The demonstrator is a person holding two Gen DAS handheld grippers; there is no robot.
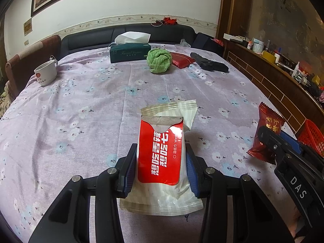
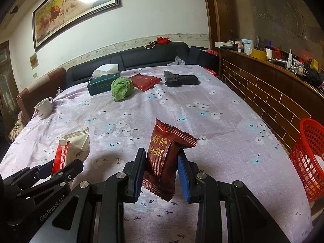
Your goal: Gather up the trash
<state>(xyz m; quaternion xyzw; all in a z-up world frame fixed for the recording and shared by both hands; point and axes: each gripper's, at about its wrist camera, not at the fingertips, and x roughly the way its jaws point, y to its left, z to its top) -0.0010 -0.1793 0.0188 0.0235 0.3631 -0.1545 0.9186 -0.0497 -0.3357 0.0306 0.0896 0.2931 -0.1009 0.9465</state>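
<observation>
Both fisheye cameras are sitting low and close over the flowered tablecloth (image 1: 81, 101), each looking forward along its own gripper's fingers toward the dark sofa (image 1: 125, 34) and the framed painting (image 2: 75, 6). The left camera is catching the right gripper (image 1: 271, 139) at its right edge, and the right camera is catching the left gripper (image 2: 60, 167) at its lower left. Both views are sharing the tissue box (image 1: 129, 52), the green cloth (image 2: 121, 88) and the red basket (image 2: 309, 158).

The left claw (image 1: 161, 167) is clamped on a packet, its fingers pressing both sides. The right claw (image 2: 162, 169) (just beside the left, at similar height) pinches another, fingers level.
</observation>
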